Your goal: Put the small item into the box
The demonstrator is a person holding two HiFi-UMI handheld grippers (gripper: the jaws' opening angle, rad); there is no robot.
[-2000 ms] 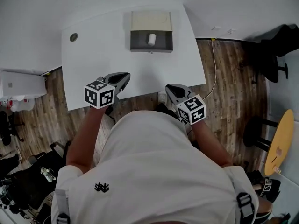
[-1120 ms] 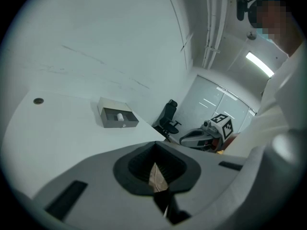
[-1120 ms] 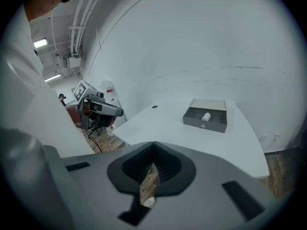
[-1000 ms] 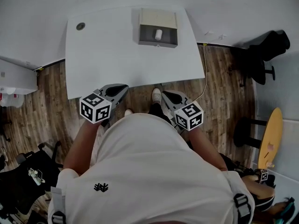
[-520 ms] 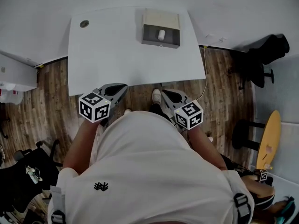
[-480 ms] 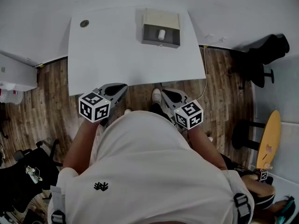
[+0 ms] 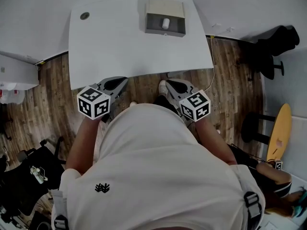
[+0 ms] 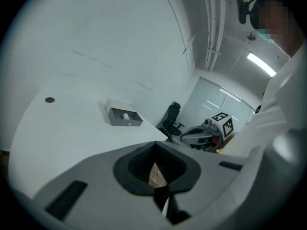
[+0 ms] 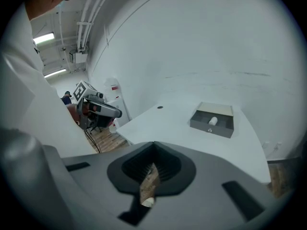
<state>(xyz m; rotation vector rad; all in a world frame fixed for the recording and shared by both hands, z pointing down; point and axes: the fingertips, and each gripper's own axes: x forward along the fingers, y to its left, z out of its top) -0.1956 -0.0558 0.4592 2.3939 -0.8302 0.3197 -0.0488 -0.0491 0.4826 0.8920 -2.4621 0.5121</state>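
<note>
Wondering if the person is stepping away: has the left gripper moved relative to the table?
Yes: the left gripper, earlier over the table, has pulled back toward the person, to its near edge.

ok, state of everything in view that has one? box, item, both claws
box: open at the top, nothing covering it.
small item: lying inside the box.
left claw: shut, nothing between its jaws.
right claw: shut, nothing between its jaws.

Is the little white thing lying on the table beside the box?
No, the little white thing lies inside the open dark box, between its walls.
</note>
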